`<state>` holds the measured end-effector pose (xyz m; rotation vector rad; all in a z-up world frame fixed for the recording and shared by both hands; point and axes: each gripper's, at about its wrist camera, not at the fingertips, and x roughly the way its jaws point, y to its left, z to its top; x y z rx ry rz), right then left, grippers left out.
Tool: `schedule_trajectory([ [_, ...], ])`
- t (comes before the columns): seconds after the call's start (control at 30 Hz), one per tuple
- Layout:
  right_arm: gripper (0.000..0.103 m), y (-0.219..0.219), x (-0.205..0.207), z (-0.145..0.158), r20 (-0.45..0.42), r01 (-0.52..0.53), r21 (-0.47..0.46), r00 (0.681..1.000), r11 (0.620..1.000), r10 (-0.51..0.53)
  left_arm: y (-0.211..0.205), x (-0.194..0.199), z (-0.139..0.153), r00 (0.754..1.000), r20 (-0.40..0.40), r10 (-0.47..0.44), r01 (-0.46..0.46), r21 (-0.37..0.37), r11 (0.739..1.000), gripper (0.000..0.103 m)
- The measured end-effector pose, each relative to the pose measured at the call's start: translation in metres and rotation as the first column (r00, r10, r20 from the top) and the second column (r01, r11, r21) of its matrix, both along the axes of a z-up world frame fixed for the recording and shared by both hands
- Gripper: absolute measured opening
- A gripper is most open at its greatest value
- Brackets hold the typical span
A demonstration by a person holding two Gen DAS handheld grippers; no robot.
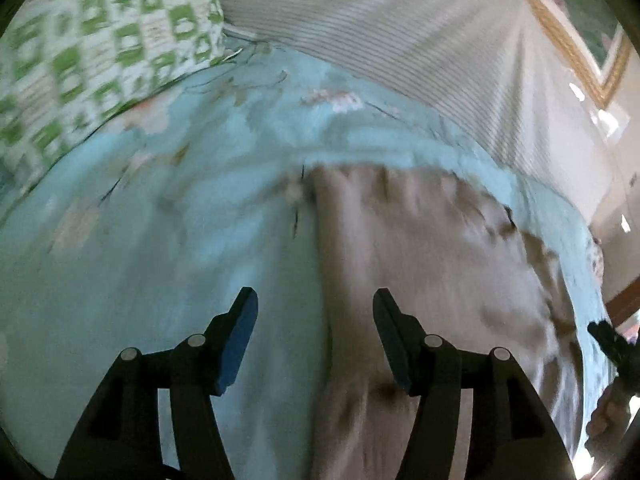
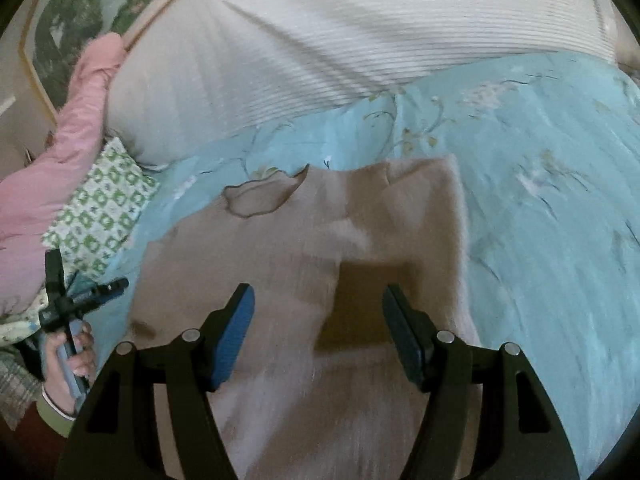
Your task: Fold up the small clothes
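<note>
Beige garment [image 2: 304,248] flat on blue bedspread [image 2: 540,200]; left claw [image 1: 315,300], right claw [image 2: 318,296] both agape, empty.

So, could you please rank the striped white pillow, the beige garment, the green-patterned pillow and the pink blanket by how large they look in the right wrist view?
1. striped white pillow
2. beige garment, though nearness inflates it
3. pink blanket, partly cut off
4. green-patterned pillow
</note>
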<state>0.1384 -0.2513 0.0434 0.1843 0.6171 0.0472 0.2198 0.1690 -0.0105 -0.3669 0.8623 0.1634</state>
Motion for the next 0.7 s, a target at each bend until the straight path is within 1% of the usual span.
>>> schedule_trajectory([
  [0.07, 0.067, 0.001, -0.031, -0.004, 0.006, 0.009, 0.016, 1.0, 1.0, -0.009, -0.009, -0.032, -0.001, 1.0, 0.001, -0.005, 0.005, -0.004, 1.0, 0.061],
  [0.2, 0.067, 0.004, -0.075, -0.014, 0.004, 0.021, 0.019, 1.0, 1.0, -0.021, -0.03, -0.094, -0.009, 1.0, -0.016, -0.018, 0.018, -0.014, 1.0, 0.062],
  [0.27, 0.068, 0.004, -0.098, -0.021, -0.001, 0.028, 0.034, 1.0, 0.999, -0.028, -0.04, -0.121, -0.012, 0.999, -0.026, -0.032, 0.031, -0.009, 0.999, 0.064],
  [0.4, 0.068, 0.004, -0.133, -0.033, -0.011, 0.039, 0.041, 0.999, 0.998, -0.039, -0.059, -0.171, -0.017, 0.997, -0.037, -0.065, 0.064, -0.028, 0.998, 0.067],
  [0.47, 0.068, 0.003, -0.147, -0.037, -0.015, 0.04, 0.045, 0.999, 0.998, -0.04, -0.065, -0.188, -0.02, 0.997, -0.04, -0.071, 0.07, -0.048, 0.996, 0.069],
  [0.6, 0.068, -0.002, -0.175, -0.047, -0.023, 0.044, 0.05, 0.999, 0.998, -0.043, -0.076, -0.219, -0.026, 0.995, -0.053, -0.084, 0.081, -0.056, 0.995, 0.07],
  [0.7, 0.068, -0.006, -0.193, -0.055, -0.032, 0.051, 0.054, 0.998, 0.997, -0.049, -0.083, -0.231, -0.033, 0.994, -0.065, -0.093, 0.088, -0.067, 0.994, 0.07],
])
